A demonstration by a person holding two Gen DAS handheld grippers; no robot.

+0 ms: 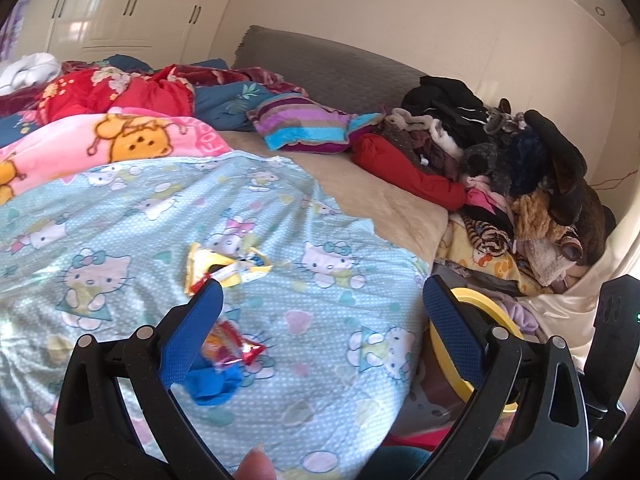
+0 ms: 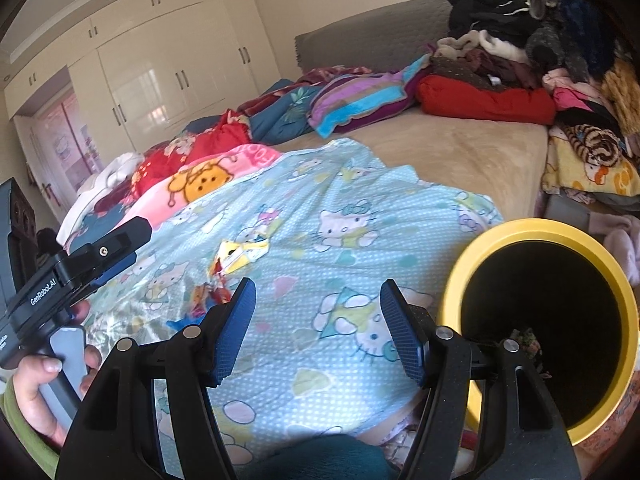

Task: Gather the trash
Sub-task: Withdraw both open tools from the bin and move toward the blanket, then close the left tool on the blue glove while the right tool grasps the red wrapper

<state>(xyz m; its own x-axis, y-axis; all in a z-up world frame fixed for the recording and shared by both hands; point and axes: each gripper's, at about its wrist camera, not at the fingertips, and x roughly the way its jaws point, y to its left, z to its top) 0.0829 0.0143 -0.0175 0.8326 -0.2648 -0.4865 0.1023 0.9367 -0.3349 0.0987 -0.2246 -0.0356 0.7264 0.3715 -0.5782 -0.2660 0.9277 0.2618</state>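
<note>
I hold both grippers, left (image 1: 322, 320) and right (image 2: 318, 330), fingers released and empty, over the pale-blue cartoon-cat blanket (image 2: 360, 200), because crumpled yellow and red snack wrappers (image 2: 236, 256) lie on it beside the yellow-rimmed round bin (image 2: 452, 280).

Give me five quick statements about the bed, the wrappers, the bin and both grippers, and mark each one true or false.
1. The left gripper is open and holds nothing. True.
2. The yellow wrapper lies on the blue cartoon-cat blanket. True.
3. The yellow bin stands on top of the bed. False: it sits beside the bed's edge.
4. The right gripper grips a wrapper. False: it is open and empty.
5. The red wrapper is already in the bin. False: it lies on the blanket.
</note>
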